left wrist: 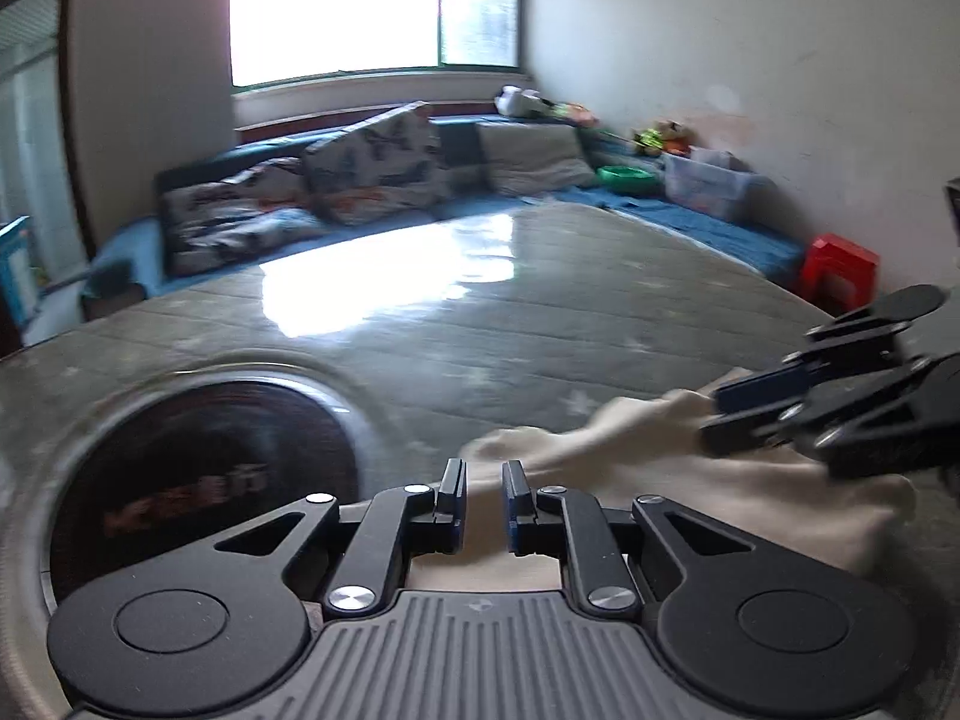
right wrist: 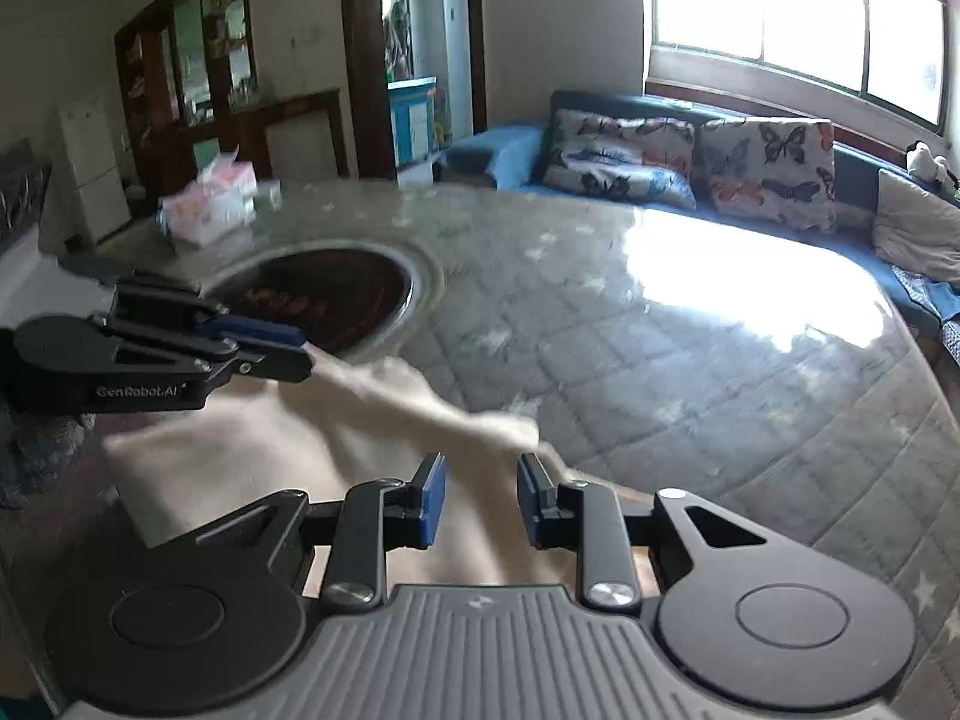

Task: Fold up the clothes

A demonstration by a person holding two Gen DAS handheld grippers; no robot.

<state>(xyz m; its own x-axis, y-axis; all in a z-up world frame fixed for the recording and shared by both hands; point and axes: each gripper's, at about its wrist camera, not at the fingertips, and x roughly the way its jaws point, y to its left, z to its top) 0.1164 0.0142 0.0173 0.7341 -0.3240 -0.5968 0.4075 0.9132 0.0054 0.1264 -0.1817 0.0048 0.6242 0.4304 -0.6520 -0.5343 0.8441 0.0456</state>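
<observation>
Here, garment: a cream-coloured cloth [right wrist: 312, 462] lies bunched on the near edge of the quilted tabletop [right wrist: 660, 360], just beside the round dark inset burner [right wrist: 324, 300].
Long axis: a raised ridge of the cloth [left wrist: 636, 420] runs crosswise between the two tools, from one gripper's tips to the other's, roughly along the table's near edge.
Left gripper [left wrist: 483, 501]: in its own view the blue pads stand a little apart with cloth showing in the gap; in the right wrist view the same tool [right wrist: 288, 348] looks pressed together on the left end of the ridge. I judge it clamped on the cloth, though blur leaves some doubt.
Right gripper [right wrist: 480, 501]: jaws apart in its own view, cloth lying beneath and between them; seen from the left wrist [left wrist: 729, 414], its tips sit at the ridge's right end, seemingly pinched. Whether it grips I cannot tell.
Which is nearer: both sit at the cloth, one per end; neither needs to reach.
Coming move, as a judgement: the fold turns on carrying the ridge forward, away from the near edge, both ends level.
Beyond: a pink tissue pack [right wrist: 210, 204] stands well apart at the far side.
</observation>
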